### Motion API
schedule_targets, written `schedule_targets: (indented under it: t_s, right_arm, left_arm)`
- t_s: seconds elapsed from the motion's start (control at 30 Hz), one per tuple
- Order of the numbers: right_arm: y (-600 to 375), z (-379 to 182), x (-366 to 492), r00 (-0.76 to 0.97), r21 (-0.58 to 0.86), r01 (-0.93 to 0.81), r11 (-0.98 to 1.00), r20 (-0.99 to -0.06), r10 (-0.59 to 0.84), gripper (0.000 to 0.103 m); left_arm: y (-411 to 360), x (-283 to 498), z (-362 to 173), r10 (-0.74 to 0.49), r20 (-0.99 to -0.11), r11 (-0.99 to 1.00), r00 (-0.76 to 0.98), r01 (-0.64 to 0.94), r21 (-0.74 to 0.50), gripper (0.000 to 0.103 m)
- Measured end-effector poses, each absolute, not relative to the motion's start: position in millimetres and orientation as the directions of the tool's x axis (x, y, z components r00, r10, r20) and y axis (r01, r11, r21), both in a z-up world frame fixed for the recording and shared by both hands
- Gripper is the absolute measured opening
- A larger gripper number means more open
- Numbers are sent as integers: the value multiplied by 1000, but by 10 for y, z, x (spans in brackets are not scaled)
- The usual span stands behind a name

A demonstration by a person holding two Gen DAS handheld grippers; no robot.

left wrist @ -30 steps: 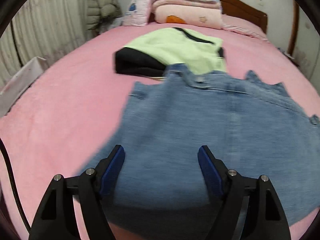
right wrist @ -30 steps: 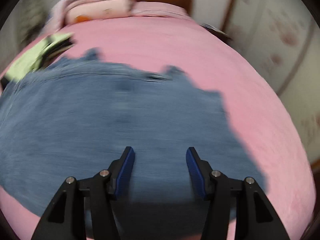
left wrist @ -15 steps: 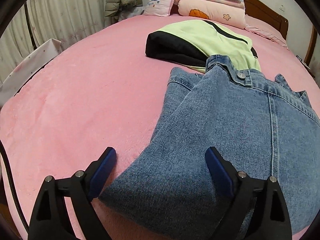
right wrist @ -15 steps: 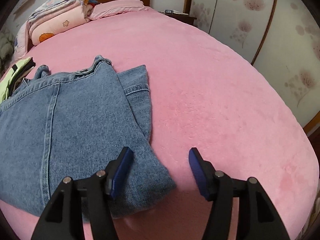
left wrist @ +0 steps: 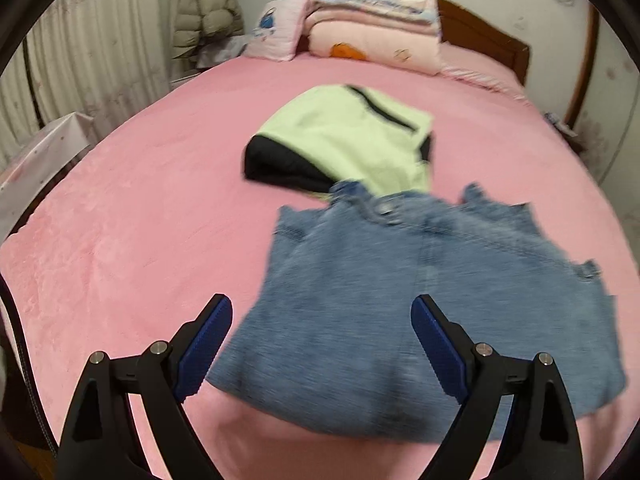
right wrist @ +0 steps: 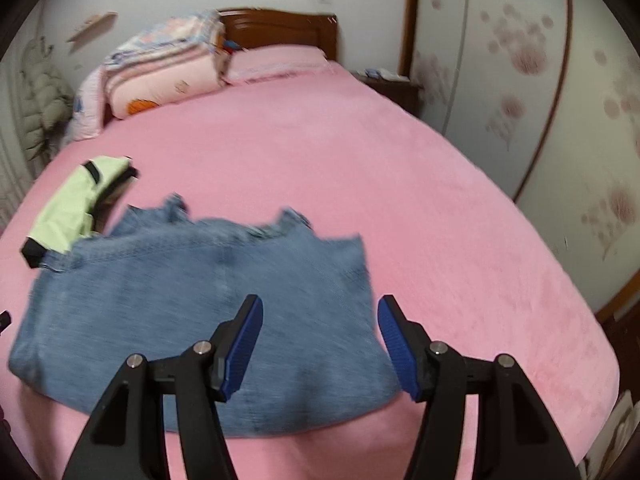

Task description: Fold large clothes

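A big pink bed [right wrist: 360, 184] has a brown wooden headboard [right wrist: 280, 30]. White curtains [left wrist: 92, 60] hang beside flowered walls [right wrist: 560, 100].

Spread right gripper [right wrist: 320, 340] above folded jeans [right wrist: 192, 320] on pink bed [right wrist: 400, 200]

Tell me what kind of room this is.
Most likely a home bedroom. A large bed with a pink cover fills both views, backed by a wooden headboard. Folded quilts are stacked at its head, and a puffer coat hangs beside curtains.
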State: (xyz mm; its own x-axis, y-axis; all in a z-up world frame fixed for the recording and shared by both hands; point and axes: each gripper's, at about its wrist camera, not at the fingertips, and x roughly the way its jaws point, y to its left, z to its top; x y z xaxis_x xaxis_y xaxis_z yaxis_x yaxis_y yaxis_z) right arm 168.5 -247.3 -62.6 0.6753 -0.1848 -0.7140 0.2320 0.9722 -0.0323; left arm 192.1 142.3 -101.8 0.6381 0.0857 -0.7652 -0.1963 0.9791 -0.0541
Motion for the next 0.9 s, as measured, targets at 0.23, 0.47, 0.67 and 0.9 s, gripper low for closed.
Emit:
schedule_targets:
  t_s: [0.23, 0.47, 0.67, 0.9]
  right_arm:
    - [-2005, -226, 1498, 744, 24, 124, 992, -663, -77, 59]
    - [-1562, -123, 1284, 773, 22, 30, 999, -634, -10, 59]
    - [-1203, -214, 1096, 812, -3, -30, 1000, -583, 22, 59]
    - [-973, -625, 1153, 789, 37, -49, 998, -612, 61, 59]
  left_arm:
    - [1103, 1686, -552, 37, -724, 988, 689, -132, -76, 93]
    - [862, 1442, -372, -18, -691, 992, 723, -71, -100, 93]
    - [829, 1277, -506, -60, -683, 986, 728, -62, -153, 96]
    - [1078, 1280, -1175, -156, -744, 948, 649, -113, -298, 96]
